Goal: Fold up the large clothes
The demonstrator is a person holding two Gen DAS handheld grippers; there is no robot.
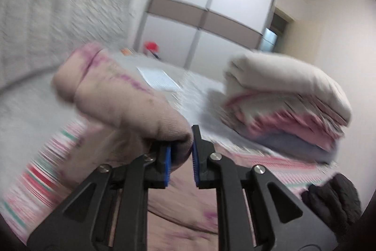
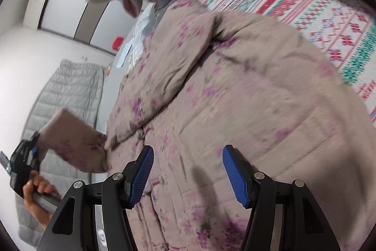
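- Left gripper (image 1: 181,157) pinches the floral padded jacket's sleeve (image 1: 122,95), lifted off the bed.
- Right gripper (image 2: 188,177) hovers half-open over the jacket (image 2: 235,98), empty.

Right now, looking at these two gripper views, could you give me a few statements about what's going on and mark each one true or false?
1. The left gripper is clamped on a sleeve of the floral padded jacket. True.
2. The right gripper is squeezing the jacket. False: its jaws stand open above the jacket, with nothing pinched.
3. A stack of folded clothes sits on the bed. True.
4. The patterned bedspread is plain blue. False: it is white with red, pink and green bands.
5. The jacket is already folded into a neat square. False: it lies spread out, one sleeve lifted off to the side.
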